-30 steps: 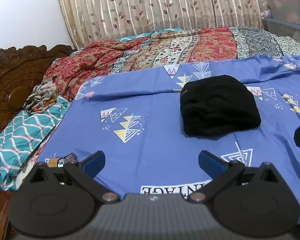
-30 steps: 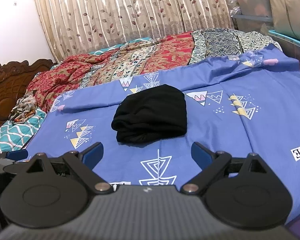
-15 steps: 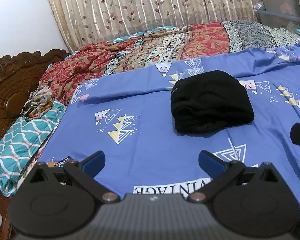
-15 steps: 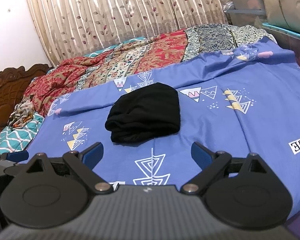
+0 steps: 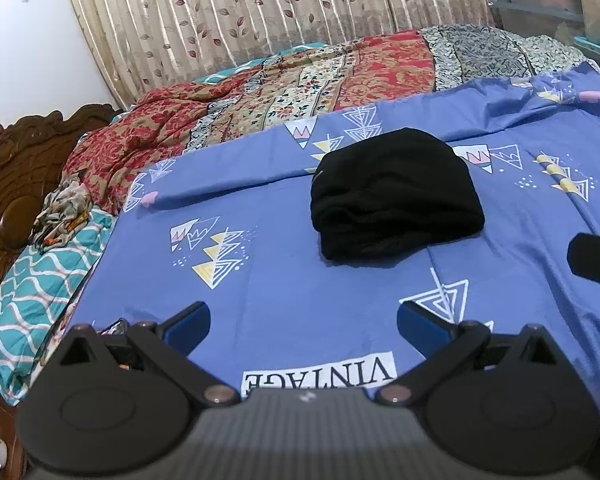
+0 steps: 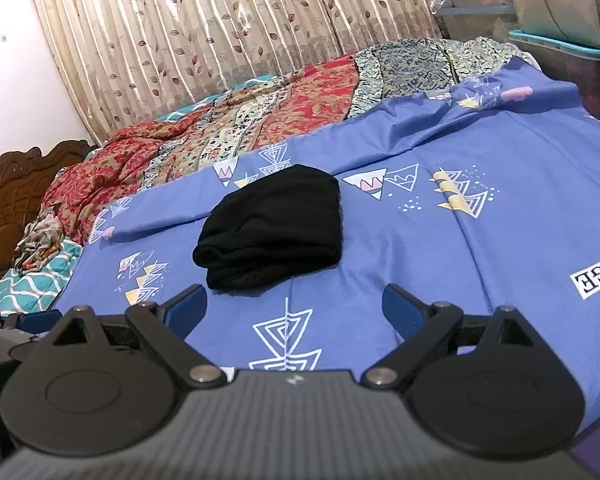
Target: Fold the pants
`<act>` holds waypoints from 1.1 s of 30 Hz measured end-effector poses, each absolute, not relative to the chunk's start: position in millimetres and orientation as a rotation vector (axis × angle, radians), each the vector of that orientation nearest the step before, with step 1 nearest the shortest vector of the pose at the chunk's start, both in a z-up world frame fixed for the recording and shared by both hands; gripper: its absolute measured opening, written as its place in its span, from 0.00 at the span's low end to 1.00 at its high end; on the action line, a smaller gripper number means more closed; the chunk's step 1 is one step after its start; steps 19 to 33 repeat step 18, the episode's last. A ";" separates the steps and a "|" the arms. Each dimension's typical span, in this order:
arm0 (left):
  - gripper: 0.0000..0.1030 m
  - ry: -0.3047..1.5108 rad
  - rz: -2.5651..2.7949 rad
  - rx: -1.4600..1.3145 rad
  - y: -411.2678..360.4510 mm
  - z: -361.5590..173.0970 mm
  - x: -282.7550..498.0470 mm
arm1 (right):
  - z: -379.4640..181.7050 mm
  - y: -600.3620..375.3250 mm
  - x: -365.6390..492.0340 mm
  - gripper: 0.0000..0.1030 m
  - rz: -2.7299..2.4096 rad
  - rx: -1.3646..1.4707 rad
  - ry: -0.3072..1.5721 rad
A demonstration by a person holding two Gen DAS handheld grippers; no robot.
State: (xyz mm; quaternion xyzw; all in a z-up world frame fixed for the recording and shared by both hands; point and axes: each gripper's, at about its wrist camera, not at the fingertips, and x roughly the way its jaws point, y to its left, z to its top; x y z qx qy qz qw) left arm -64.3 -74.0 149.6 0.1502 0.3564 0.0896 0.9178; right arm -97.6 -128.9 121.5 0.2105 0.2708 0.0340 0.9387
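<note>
Left gripper (image 5: 303, 326) nearest: blue fingers (image 5: 188, 322) spread wide, nothing between them, held above blue bedsheet (image 5: 300, 288) over "VINTAGE" print. Right gripper (image 6: 294, 306) likewise spread wide, empty, above triangle print. Ahead of both, well apart from fingers: black pants (image 5: 394, 194), folded into compact bundle, lying on sheet mid-bed. Left of sheet: teal wave-pattern pillow (image 5: 36, 300), carved wooden headboard (image 5: 16, 168). Beyond pants: red patterned quilt (image 5: 300, 80). Farthest: leaf-print curtain (image 5: 260, 8).

Pretty clearly a home bedroom: a bed (image 5: 300, 288) with a blue sheet, carved wooden headboard (image 5: 16, 184) at its end, leaf-print curtains (image 5: 260, 16) behind it.
</note>
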 end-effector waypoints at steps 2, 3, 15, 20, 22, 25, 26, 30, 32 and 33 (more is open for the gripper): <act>1.00 0.737 0.182 0.313 -76.7 148.6 -62.7 | 120.4 -131.4 -97.2 0.93 0.068 0.435 0.553; 1.00 0.739 0.182 0.316 -78.2 148.2 -62.0 | 119.9 -132.6 -97.1 0.93 0.068 0.437 0.553; 1.00 0.795 0.128 0.311 -89.7 140.6 -48.6 | 115.1 -144.4 -89.6 0.93 0.060 0.454 0.562; 1.00 0.817 0.099 0.291 -90.6 136.3 -45.8 | 113.7 -146.2 -87.5 0.93 0.054 0.449 0.567; 1.00 0.817 0.099 0.291 -90.6 136.3 -45.8 | 113.7 -146.2 -87.5 0.93 0.054 0.449 0.567; 1.00 0.817 0.099 0.291 -90.6 136.3 -45.8 | 113.7 -146.2 -87.5 0.93 0.054 0.449 0.567; 1.00 0.817 0.099 0.291 -90.6 136.3 -45.8 | 113.7 -146.2 -87.5 0.93 0.054 0.449 0.567; 1.00 0.817 0.099 0.291 -90.6 136.3 -45.8 | 113.7 -146.2 -87.5 0.93 0.054 0.449 0.567; 1.00 0.817 0.099 0.291 -90.6 136.3 -45.8 | 113.7 -146.2 -87.5 0.93 0.054 0.449 0.567; 1.00 0.817 0.099 0.291 -90.6 136.3 -45.8 | 113.7 -146.2 -87.5 0.93 0.054 0.449 0.567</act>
